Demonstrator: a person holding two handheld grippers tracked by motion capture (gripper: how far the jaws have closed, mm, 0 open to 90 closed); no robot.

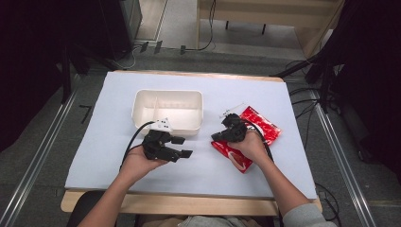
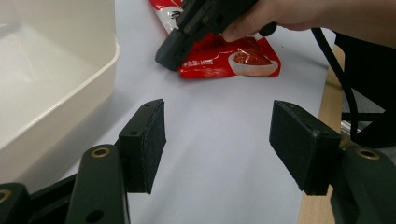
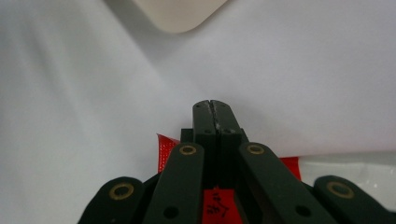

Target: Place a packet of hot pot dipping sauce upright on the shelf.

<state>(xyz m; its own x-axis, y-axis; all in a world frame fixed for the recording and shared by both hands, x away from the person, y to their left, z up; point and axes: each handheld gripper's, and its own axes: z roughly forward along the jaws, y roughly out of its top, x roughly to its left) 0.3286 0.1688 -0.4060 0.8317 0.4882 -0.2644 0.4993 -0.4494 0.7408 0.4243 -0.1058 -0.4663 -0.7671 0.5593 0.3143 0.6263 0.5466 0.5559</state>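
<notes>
The left tool (image 1: 182,146) hovers over the desk (image 1: 94,142) with jaws spread wide and empty, just near of the cream tray (image 1: 168,111). The right tool (image 1: 218,136), jaws pressed together, sits over the red packet (image 1: 265,127) lying right of the tray.

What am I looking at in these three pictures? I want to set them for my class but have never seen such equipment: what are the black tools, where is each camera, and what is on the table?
A person sits at a table covered in white, holding a black two-jaw hand tool in each hand. The high view looks down from above; each of the other two pictures comes from a camera riding on one tool, looking along its jaws. The left gripper is open, with nothing between its jaws. The right gripper has its jaws pressed together at the edge of a red food packet; whether it pinches the packet is unclear. A cream plastic bin, divided into two compartments, stands beyond the left gripper.
</notes>
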